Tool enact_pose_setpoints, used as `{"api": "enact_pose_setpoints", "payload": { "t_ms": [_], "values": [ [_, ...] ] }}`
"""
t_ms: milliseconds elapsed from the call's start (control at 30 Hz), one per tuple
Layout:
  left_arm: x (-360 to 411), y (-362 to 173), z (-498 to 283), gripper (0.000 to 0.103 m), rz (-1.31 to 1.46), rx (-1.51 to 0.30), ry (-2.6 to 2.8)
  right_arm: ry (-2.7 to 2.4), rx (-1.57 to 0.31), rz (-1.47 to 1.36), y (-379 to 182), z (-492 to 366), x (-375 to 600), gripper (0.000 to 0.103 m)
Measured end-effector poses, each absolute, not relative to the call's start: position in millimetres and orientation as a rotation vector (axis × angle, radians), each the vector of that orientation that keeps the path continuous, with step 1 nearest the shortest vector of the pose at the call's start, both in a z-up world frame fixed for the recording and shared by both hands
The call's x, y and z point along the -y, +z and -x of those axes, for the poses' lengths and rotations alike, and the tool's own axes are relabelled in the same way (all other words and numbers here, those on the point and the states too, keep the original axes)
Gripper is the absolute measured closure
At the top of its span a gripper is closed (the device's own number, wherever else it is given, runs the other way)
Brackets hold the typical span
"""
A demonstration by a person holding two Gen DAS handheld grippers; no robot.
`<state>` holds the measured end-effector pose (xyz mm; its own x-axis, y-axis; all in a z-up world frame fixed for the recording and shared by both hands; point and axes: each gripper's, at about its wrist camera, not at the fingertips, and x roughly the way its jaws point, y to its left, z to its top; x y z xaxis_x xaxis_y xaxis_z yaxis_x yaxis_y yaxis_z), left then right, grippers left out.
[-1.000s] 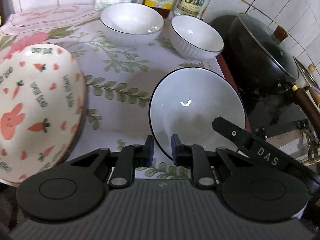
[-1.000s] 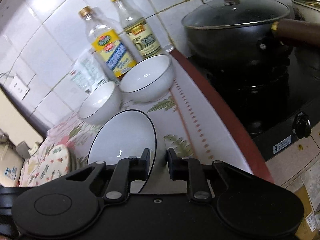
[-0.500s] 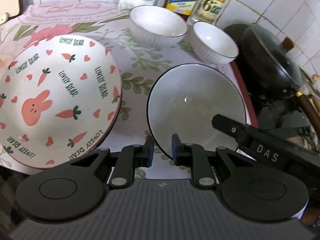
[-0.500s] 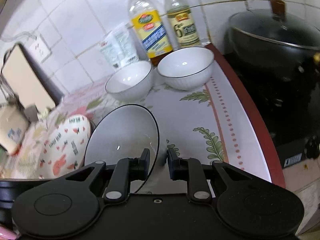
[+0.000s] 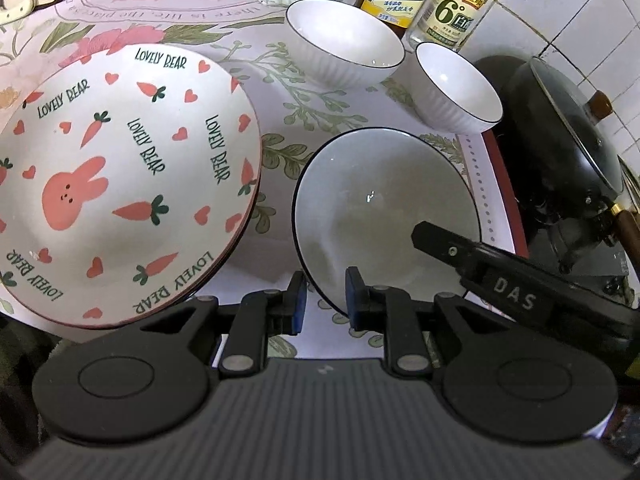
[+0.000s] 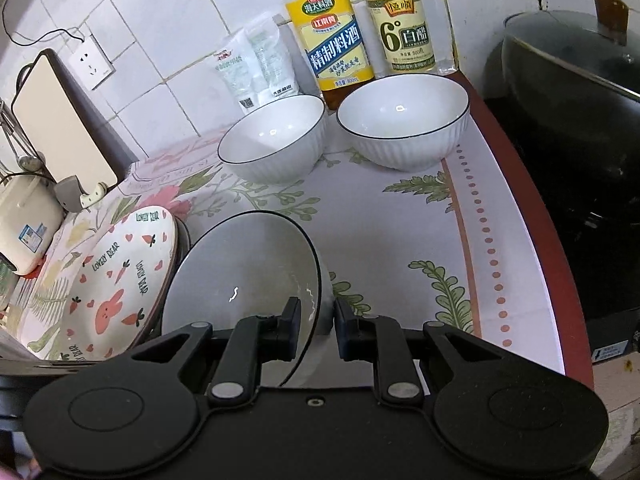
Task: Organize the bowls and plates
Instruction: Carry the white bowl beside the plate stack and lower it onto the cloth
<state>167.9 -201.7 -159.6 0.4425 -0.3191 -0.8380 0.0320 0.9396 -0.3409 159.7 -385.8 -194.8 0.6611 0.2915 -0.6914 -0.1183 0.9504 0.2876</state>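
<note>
The right gripper (image 6: pixel 317 330) is clamped on the near rim of the tilted grey black-rimmed ceramic plate (image 6: pixel 240 280). The left gripper (image 5: pixel 326 300) straddles the opposite rim, apparently clenched. The carrot-patterned white plate stack (image 5: pixel 116 184) lies immediately left.

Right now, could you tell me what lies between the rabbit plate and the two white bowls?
Only bare floral tablecloth between rabbit plate and white bowls, per the left wrist view.

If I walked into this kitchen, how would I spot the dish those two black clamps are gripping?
Start at the flowered counter cloth left of the black wok. In front of two deep ribbed bowls, beside the rabbit-and-carrot plate, sits the shallow plate. It alone is plain greyish-white with a thin dark rim.
</note>
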Motion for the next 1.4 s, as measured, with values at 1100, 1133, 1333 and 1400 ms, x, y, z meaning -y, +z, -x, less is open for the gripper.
{"api": "enact_pose_setpoints", "payload": {
  "t_ms": [1100, 1133, 1333, 1400],
  "values": [
    [188.1, -64.5, -142.9, 0.062, 0.134, -1.012, -0.406, 0.225, -0.473, -0.108, -119.6, -61.8, 390.4, 0.036],
    [189.2, -59.1, -141.9, 0.062, 0.121, -0.999, -0.412, 0.226, -0.460, -0.104, -116.8, -59.9, 389.6, 0.036],
    [200.1, -37.1, -143.2, 0.062, 0.057, -0.936, -0.447, 0.218, -0.397, -0.094, -101.5, -53.8, 389.5, 0.036],
    [204.1, -34.0, -147.0, 0.061, 0.056, -0.929, -0.464, 0.210, -0.372, -0.090, -97.4, -54.8, 391.4, 0.036]
  ]
}}
